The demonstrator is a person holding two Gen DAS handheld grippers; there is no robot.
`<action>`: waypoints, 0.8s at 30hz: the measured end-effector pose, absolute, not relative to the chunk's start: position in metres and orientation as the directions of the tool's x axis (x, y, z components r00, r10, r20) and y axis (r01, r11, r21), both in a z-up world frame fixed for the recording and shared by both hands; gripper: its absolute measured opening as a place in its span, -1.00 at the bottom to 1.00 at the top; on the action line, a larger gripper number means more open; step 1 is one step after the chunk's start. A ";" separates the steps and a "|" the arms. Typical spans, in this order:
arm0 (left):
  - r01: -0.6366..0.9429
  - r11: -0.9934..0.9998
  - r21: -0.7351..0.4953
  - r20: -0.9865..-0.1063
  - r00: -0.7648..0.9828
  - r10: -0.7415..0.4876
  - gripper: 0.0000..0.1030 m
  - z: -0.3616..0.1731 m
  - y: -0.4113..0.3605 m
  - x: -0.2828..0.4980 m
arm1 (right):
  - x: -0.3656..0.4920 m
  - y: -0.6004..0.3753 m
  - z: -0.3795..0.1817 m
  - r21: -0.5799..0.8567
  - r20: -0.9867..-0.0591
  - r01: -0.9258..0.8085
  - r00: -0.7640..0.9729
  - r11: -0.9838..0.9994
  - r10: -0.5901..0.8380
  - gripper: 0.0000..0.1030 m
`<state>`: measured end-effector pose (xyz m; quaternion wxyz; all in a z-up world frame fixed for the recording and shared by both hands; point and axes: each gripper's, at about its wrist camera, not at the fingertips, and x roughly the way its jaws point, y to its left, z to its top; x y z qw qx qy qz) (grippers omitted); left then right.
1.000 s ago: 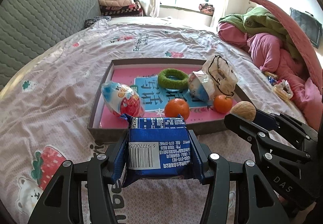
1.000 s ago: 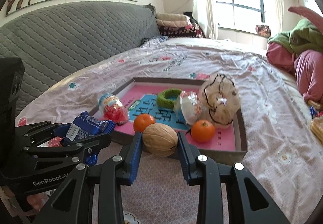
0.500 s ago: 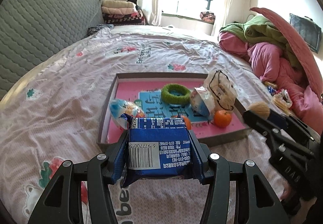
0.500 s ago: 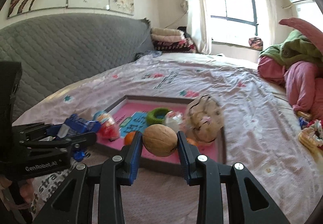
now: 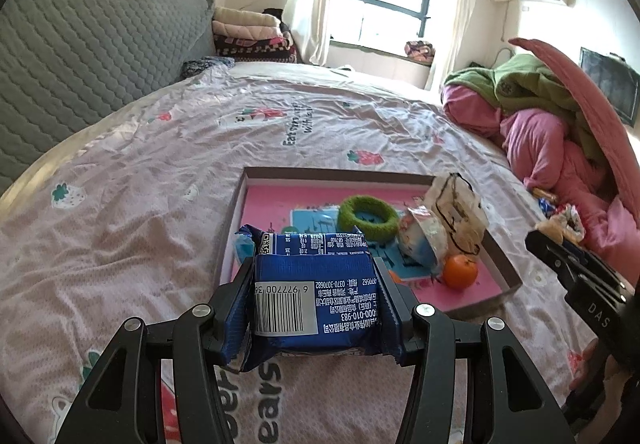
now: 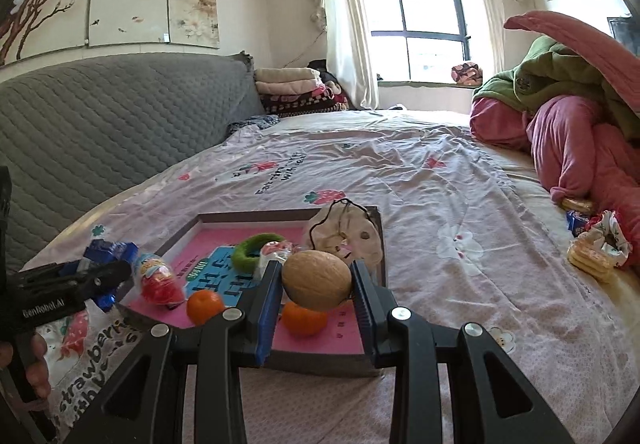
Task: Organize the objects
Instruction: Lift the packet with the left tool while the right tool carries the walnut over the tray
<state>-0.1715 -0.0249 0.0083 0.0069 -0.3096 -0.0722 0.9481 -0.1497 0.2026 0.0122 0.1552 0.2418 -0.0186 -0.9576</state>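
Above a bed (image 5: pixel 160 172), the left gripper (image 5: pixel 316 308) has its fingers clamped on a blue snack packet (image 5: pixel 316 300). The right gripper (image 6: pixel 316 296) pinches a walnut (image 6: pixel 316 280) over a shallow tray (image 6: pixel 320 364) holding two oranges (image 6: pixel 205 306).

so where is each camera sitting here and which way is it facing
Left wrist: sits on the left hand-held gripper, looks along its fingers across the bed toward the window; the gripper clamps a blue snack packet, and the right hand-held gripper shows at the right edge.
Right wrist: sits on the right hand-held gripper, same heading; it clamps a walnut, and the left gripper with part of a hand shows at the left edge.
Shared: the tray, green ring, oranges.
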 end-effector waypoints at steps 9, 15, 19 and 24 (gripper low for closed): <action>0.035 -0.990 -0.137 -0.593 -0.803 0.054 0.09 0.000 -0.028 -0.192 | -0.162 0.196 0.000 0.082 -0.482 0.294 -0.824 -0.952 -0.296 -0.32; 0.019 -0.991 -0.130 -0.603 -0.795 0.064 0.09 -0.009 -0.017 -0.202 | -0.166 0.190 -0.004 0.054 -0.491 0.312 -0.819 -0.949 -0.297 -0.32; 0.010 -0.992 -0.128 -0.609 -0.790 0.071 0.09 -0.014 -0.013 -0.209 | -0.169 0.187 -0.009 0.039 -0.506 0.319 -0.811 -0.947 -0.294 -0.32; 0.008 -0.992 -0.125 -0.620 -0.781 0.072 0.09 -0.022 -0.010 -0.218 | -0.172 0.185 -0.014 0.033 -0.519 0.324 -0.803 -0.945 -0.294 -0.32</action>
